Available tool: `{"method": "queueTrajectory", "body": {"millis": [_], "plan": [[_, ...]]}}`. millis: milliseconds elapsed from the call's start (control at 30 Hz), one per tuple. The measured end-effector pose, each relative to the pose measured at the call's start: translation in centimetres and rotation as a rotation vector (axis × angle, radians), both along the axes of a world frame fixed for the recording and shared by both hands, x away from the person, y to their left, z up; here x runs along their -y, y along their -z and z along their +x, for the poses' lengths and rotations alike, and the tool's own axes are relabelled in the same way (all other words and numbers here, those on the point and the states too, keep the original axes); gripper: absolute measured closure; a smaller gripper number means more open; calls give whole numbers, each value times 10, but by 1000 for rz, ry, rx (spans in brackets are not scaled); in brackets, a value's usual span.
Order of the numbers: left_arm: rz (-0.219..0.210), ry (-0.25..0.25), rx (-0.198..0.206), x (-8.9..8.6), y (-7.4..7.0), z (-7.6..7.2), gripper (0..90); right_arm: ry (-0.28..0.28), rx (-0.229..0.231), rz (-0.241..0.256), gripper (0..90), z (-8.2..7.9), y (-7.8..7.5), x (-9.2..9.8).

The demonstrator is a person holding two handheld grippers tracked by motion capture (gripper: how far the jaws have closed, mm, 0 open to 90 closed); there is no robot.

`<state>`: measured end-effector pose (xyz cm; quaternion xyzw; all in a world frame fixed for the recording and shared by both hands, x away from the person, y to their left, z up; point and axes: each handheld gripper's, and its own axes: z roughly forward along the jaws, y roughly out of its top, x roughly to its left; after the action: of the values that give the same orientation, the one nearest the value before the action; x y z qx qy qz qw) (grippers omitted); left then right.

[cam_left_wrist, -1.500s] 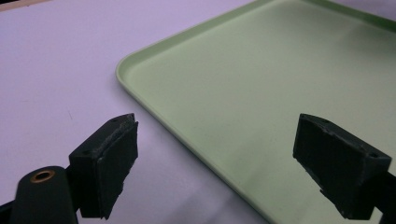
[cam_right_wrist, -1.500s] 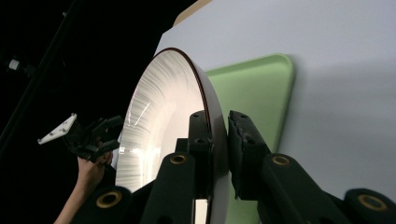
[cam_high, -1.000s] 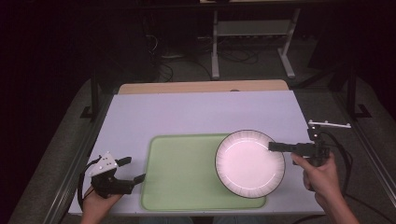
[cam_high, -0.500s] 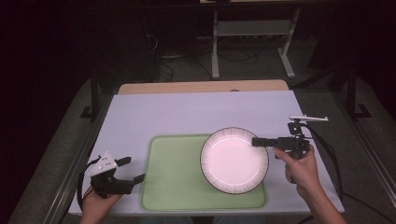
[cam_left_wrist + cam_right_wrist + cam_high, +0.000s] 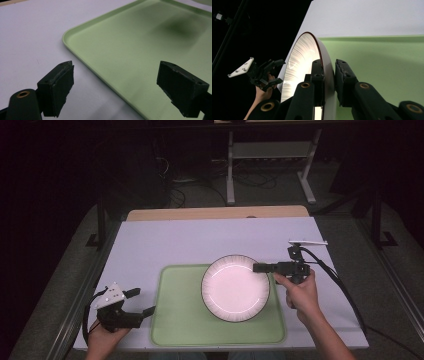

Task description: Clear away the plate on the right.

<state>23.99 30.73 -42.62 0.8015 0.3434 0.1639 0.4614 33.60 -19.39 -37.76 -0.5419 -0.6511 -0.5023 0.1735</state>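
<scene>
High view: the plate (image 5: 235,288) has slid from the bench's right edge toward the tray's (image 5: 175,320) middle, right gripper (image 5: 260,267) fingers pinching its rim. Left gripper (image 5: 142,302) fingers are spread, empty, near the bench's front-left corner.

Table (image 5: 200,240): pale lavender top, a bare wood strip along its far edge. Light green tray (image 5: 185,320) lies flat on the near half, rounded corners, low raised rim, long side parallel to the near table edge.
</scene>
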Motion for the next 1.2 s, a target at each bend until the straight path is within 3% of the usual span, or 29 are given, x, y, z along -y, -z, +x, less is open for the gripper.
{"method": "queueTrajectory", "body": {"millis": [267, 633, 1200], "plan": [[0, 3, 2, 0, 0, 0, 141, -4, -10, -6, 755, 7, 5, -16], [-4, 1, 3, 0, 0, 0, 141, 30, -42, -7, 755, 15, 25, -32], [-6, 3, 4, 0, -1, 0, 141, 44, -70, -58, 749, 16, 52, -50]]}}
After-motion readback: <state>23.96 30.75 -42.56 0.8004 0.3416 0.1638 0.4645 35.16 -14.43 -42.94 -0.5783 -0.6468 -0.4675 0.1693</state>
